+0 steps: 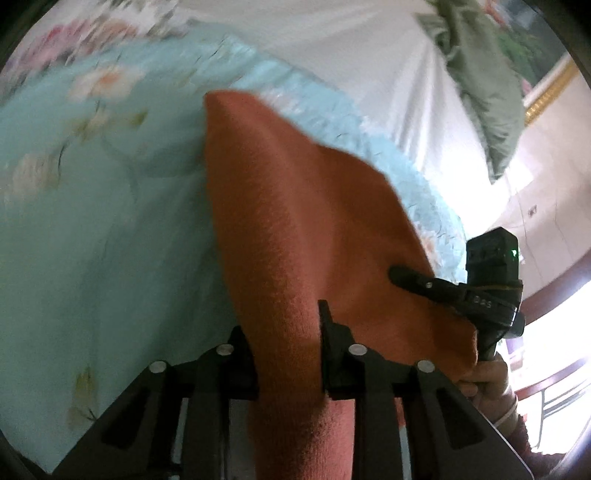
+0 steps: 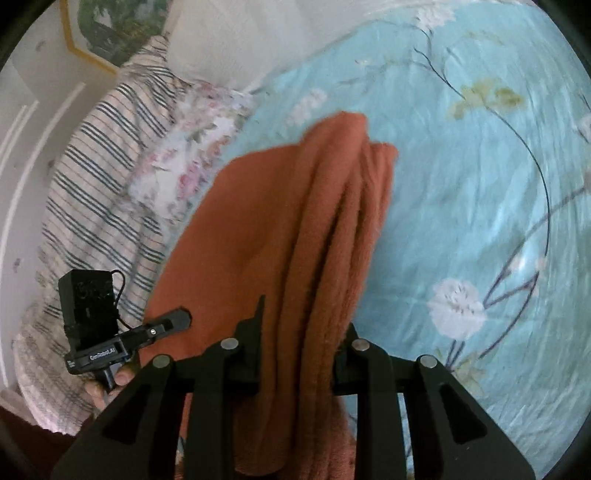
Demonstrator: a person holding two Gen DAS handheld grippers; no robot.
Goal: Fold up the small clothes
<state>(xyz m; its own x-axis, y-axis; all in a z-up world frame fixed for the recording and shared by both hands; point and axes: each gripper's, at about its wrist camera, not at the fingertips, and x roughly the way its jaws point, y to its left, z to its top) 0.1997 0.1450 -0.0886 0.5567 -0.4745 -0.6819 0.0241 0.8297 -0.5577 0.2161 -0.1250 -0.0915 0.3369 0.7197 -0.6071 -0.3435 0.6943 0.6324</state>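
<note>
An orange-brown fleece cloth [image 1: 295, 229] hangs stretched between my two grippers above a light blue floral bedspread [image 1: 92, 221]. My left gripper [image 1: 284, 332] is shut on one end of the cloth, which runs between its jaws. My right gripper [image 2: 303, 332] is shut on the other end, where the cloth [image 2: 325, 229] bunches in several folds. The right gripper also shows in the left wrist view [image 1: 399, 275], pinching the cloth's edge. The left gripper shows in the right wrist view [image 2: 177, 319] at the cloth's left edge.
The bedspread [image 2: 480, 184] covers the bed. A striped quilt [image 2: 99, 184] and a pink floral pillow [image 2: 192, 155] lie at the bed's far side. A green pillow [image 1: 480, 92] lies on a white sheet. A framed picture [image 2: 110, 29] hangs on the wall.
</note>
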